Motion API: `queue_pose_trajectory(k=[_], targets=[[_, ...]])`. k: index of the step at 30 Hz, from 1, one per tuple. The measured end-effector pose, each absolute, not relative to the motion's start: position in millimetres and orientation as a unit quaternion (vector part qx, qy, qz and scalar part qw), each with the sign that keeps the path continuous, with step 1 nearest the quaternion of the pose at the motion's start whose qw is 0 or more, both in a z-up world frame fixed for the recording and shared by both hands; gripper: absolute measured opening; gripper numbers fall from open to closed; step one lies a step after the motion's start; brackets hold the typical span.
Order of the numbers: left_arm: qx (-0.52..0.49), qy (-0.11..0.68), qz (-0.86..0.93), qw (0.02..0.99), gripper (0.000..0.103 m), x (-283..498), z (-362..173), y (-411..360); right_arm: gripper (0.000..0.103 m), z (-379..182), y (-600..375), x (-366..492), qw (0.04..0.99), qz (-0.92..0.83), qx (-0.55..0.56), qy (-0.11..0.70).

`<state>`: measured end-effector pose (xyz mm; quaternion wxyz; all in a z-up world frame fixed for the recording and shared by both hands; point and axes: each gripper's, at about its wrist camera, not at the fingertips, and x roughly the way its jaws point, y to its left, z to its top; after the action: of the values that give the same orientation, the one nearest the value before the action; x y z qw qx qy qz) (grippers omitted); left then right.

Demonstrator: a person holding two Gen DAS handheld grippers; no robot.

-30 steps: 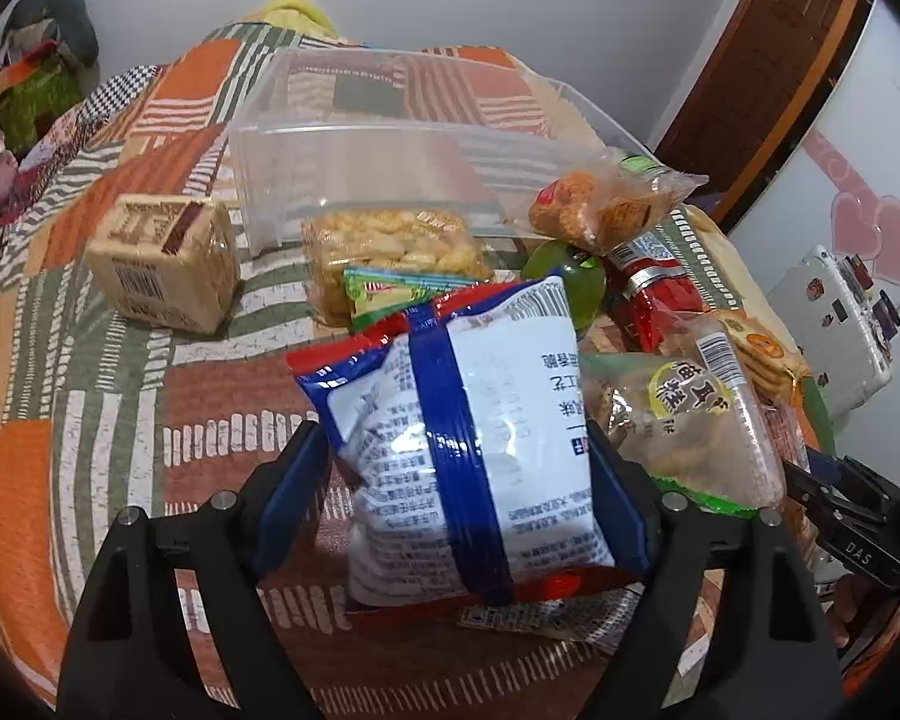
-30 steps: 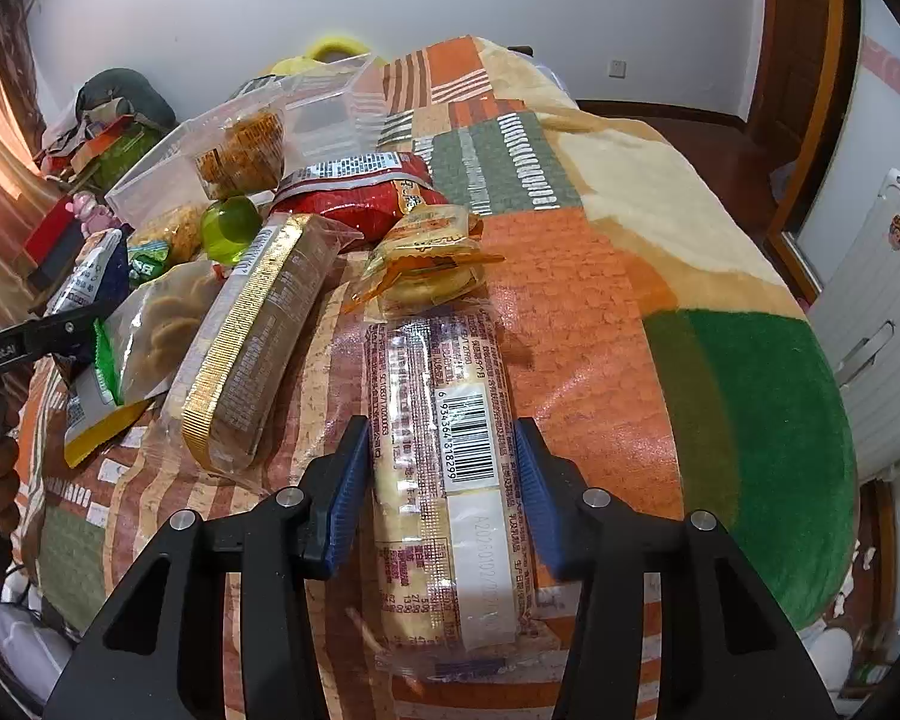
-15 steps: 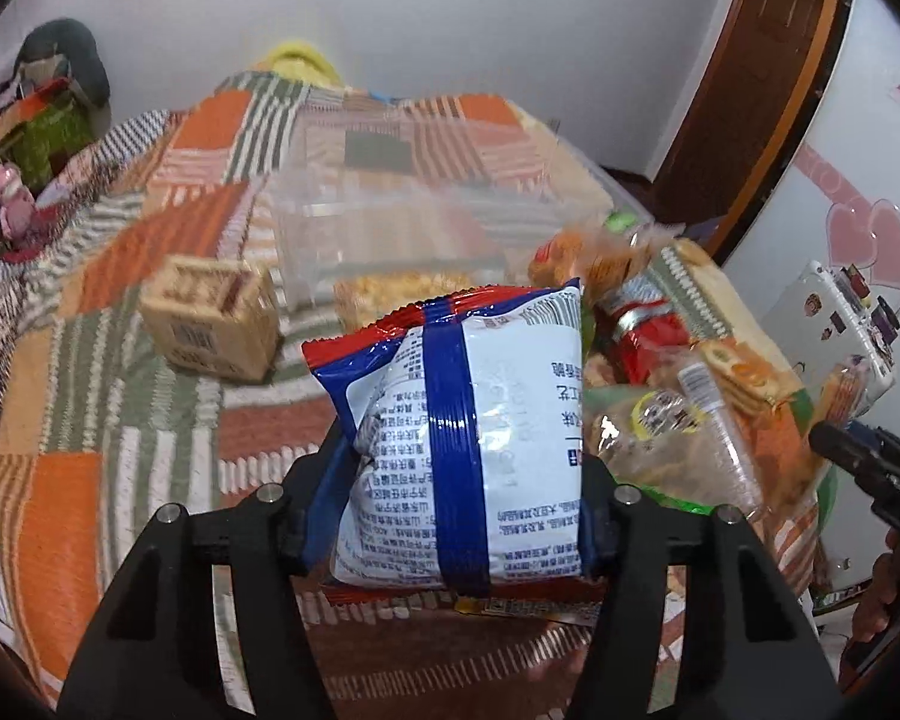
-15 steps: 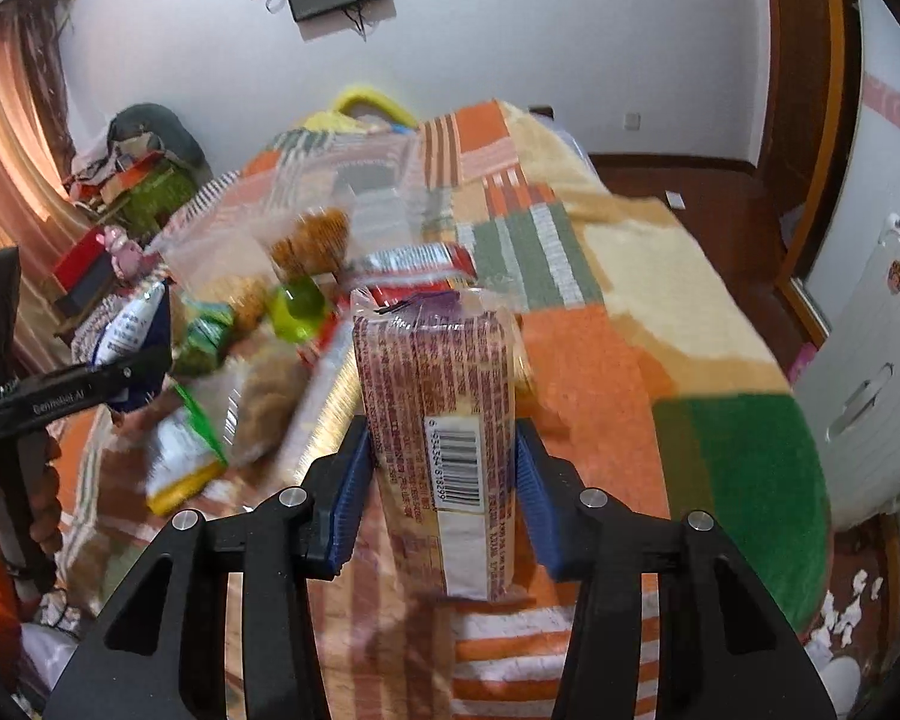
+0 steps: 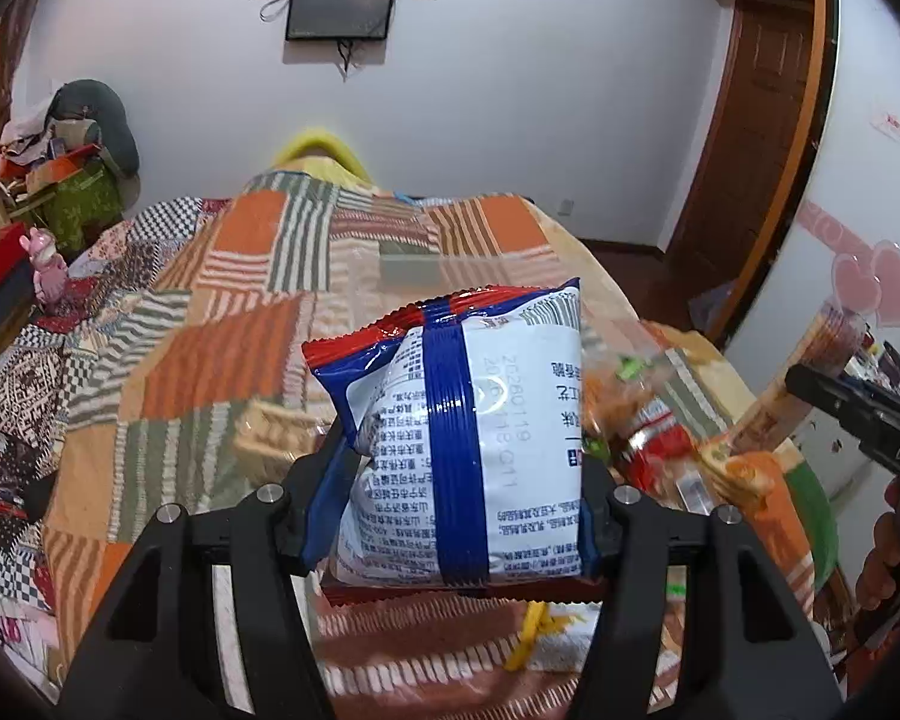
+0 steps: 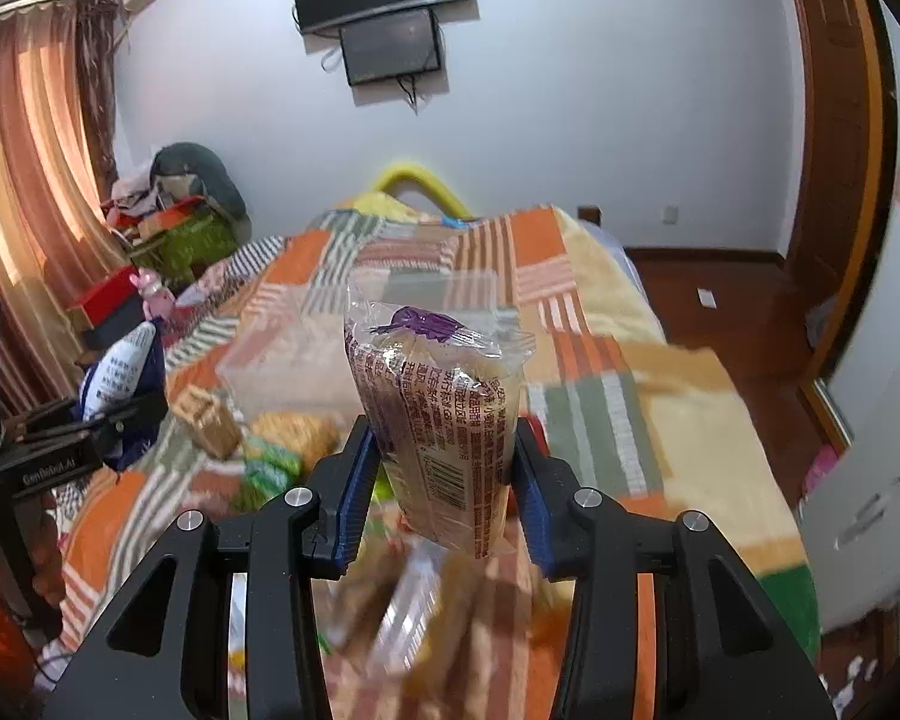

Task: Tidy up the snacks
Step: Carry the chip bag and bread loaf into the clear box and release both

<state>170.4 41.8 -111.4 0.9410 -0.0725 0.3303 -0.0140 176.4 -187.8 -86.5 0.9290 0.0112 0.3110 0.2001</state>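
My left gripper (image 5: 459,492) is shut on a white, blue and red snack bag (image 5: 462,444) and holds it up above the patchwork bed. It also shows in the right wrist view (image 6: 117,381). My right gripper (image 6: 444,474) is shut on a long clear pack of biscuits (image 6: 435,420) with a purple mark, held upright in the air. That pack shows at the right of the left wrist view (image 5: 792,396). A clear plastic bin (image 6: 306,336) lies on the bed behind both. Other snack packs (image 5: 654,426) lie below, blurred.
A tan boxed snack (image 6: 207,420) and yellow and green packs (image 6: 288,438) lie in front of the bin. The bed's right edge drops to a wooden floor (image 6: 720,276). Clutter and a red box (image 5: 0,276) stand at the left. A white radiator (image 6: 870,492) is at the right.
Both grippers have lifted their packs off the bed and risen. The views now tilt up to the wall and screen.
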Motion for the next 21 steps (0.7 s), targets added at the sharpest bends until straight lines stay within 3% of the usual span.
queue_pose_trajectory(k=[9, 21], targets=[[-0.06, 0.305, 0.006, 0.951, 0.06, 200.1, -97.2, 55.8, 0.04, -68.7, -161.1, 206.3, 0.936, 0.216, 0.003, 0.276], [-0.05, 0.319, 0.007, 0.946, 0.06, 268.1, -108.7, 62.9, 0.04, -92.7, -136.5, 262.2, 0.921, 0.223, -0.016, 0.32]])
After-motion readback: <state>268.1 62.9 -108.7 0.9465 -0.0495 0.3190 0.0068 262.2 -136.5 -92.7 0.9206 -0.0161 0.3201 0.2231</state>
